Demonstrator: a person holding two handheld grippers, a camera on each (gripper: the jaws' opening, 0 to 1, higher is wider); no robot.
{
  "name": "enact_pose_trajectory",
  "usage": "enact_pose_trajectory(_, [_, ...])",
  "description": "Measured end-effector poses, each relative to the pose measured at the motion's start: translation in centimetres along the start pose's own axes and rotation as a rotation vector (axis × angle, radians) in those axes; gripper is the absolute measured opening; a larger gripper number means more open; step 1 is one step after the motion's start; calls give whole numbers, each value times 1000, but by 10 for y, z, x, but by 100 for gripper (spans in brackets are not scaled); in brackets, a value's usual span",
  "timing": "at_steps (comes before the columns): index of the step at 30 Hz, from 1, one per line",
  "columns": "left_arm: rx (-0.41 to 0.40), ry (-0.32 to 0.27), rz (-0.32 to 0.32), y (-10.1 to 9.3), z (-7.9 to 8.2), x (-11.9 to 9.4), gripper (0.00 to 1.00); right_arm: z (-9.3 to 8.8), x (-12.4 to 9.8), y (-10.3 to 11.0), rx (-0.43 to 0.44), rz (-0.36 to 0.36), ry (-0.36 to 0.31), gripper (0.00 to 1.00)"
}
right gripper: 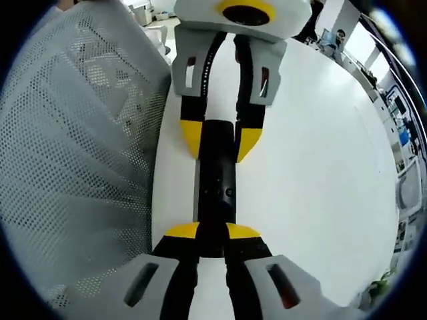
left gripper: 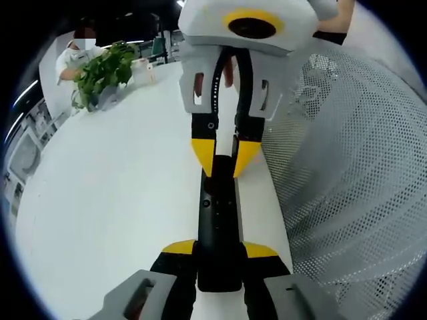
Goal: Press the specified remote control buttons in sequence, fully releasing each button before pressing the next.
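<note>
Clamped end to end between my left gripper (left gripper: 219, 252) and my right gripper (right gripper: 212, 235), both closed on it, the black remote control (left gripper: 218, 220) lies along a white table (left gripper: 113, 200), beside a perforated white mesh panel (left gripper: 353, 167), a potted plant (left gripper: 103, 70) beyond.
</note>
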State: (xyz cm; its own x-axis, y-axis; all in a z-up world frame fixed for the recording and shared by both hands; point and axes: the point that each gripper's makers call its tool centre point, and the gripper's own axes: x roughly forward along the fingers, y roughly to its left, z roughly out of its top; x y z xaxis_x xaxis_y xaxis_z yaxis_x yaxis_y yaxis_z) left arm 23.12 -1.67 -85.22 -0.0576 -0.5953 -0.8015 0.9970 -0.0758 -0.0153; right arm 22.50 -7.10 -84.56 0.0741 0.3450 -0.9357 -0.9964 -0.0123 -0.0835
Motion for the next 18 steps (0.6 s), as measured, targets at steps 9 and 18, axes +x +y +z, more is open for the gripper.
enact_pose_trajectory(9, [-2, 4, 2, 0, 0, 0, 25, 0, -1, 0, 73, -57, -41, 12])
enact_pose_trajectory(18, [-7, 3, 6, 0, 0, 0, 25, 1, -1, 0, 64, -86, -58, 12])
